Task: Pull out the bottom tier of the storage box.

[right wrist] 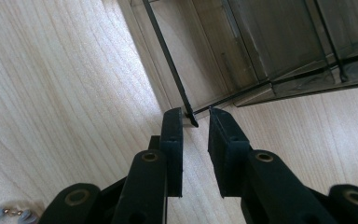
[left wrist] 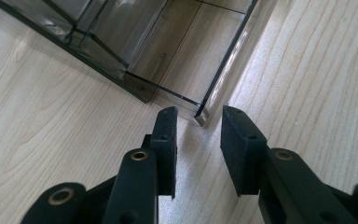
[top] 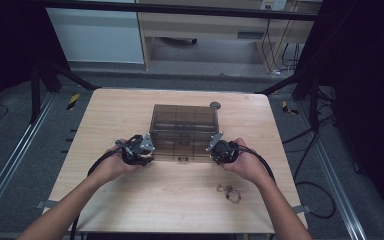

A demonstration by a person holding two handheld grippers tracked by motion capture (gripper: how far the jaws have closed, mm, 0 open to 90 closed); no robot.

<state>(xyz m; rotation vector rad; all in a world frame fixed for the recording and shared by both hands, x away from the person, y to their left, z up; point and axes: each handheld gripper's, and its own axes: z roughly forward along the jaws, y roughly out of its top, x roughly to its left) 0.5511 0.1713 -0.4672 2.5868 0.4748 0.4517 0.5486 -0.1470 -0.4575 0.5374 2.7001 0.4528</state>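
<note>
Light wooden table carried a smoky transparent compartment box between the two grippers, just ahead of both. Left gripper sat at the box's near left corner — in the left gripper view that corner stood in the gap at the jaw tips, pads apart, not pressing. Right gripper was at the near right corner; jaws narrow, corner edge between the tips, contact unclear. Small trinket lay behind the right gripper, near the wrist.
</note>
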